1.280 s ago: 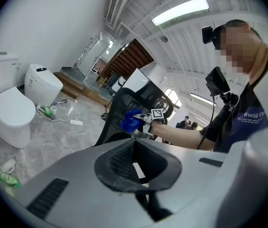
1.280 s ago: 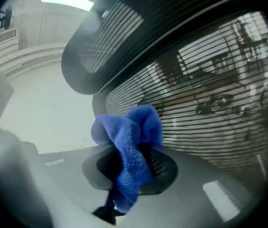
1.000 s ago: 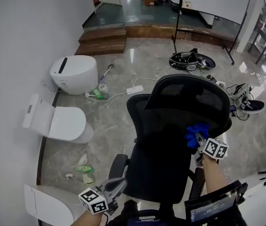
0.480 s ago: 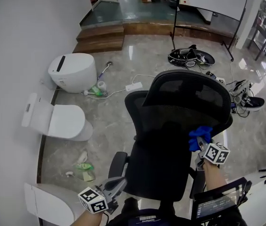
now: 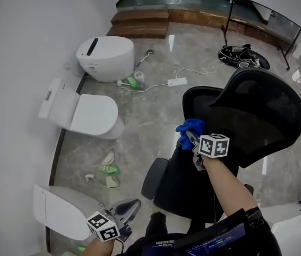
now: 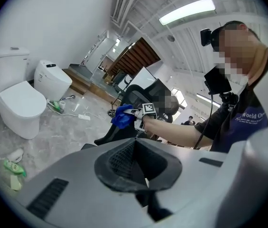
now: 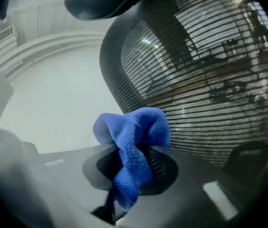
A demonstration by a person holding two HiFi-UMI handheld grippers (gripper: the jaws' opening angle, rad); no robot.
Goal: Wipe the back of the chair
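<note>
Plainly the wipe is under way, though how much is done cannot be read: the right gripper has its jaws clamped on a bunched blue cloth, which sits at the left edge of the chair back, about mid-height. In the right gripper view the cloth lies against the curve of the frame beside the black mesh, but contact is not certain. The mesh shows no streak or damp mark, so I judge most of the broad panel is left to cover. The left gripper hangs low, well apart from the chair, jaws pressed together on nothing. The back's long axis runs up from the seat to its top, and in the head view it leans toward the upper right
</note>
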